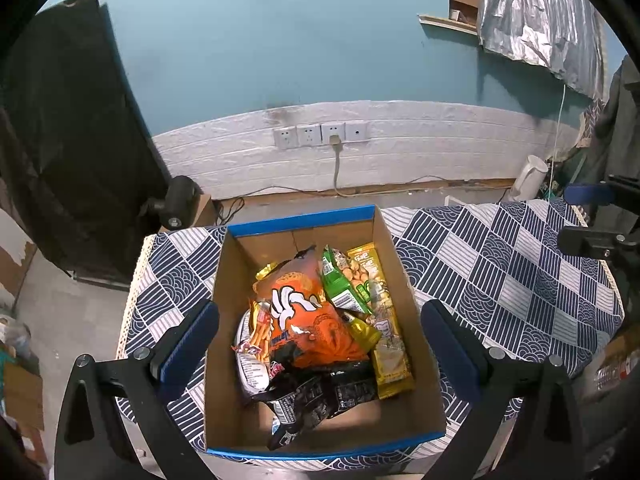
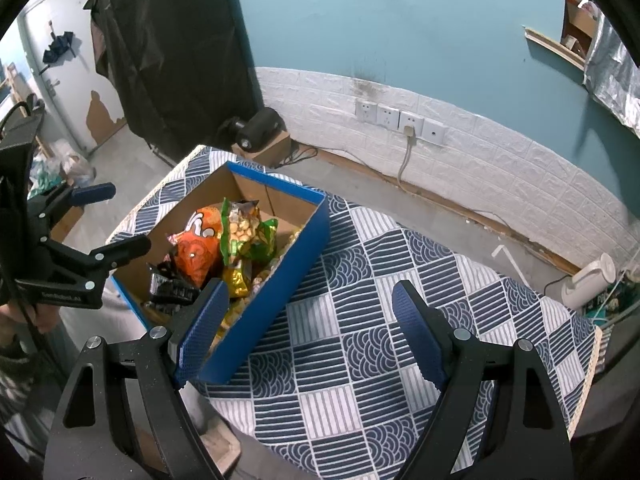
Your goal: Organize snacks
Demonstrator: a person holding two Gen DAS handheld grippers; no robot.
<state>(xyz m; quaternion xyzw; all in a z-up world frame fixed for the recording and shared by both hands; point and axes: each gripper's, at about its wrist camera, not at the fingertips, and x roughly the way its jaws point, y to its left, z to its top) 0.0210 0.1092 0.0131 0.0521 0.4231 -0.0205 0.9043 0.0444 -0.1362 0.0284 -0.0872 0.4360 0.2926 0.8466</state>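
Observation:
A cardboard box with blue edges (image 1: 300,218) (image 2: 304,240) sits on the blue-and-white patterned tablecloth (image 1: 500,264) (image 2: 360,344). Inside it lie several snack bags: an orange bag (image 1: 308,320) (image 2: 196,256) on top, a green bag (image 1: 344,280) (image 2: 244,236), a yellow bag (image 1: 390,360) and a black bag (image 1: 316,400). My left gripper (image 1: 320,340) is open and empty above the box, its fingers either side of it; it also shows in the right wrist view (image 2: 108,220). My right gripper (image 2: 308,328) is open and empty over the cloth, right of the box.
A white panelled wall with sockets (image 1: 320,134) and a plugged cable runs behind the table. A white kettle (image 2: 588,280) stands on the floor at the right. A dark cloth-covered rack (image 2: 172,52) and a black speaker (image 2: 256,128) stand behind the table's left corner.

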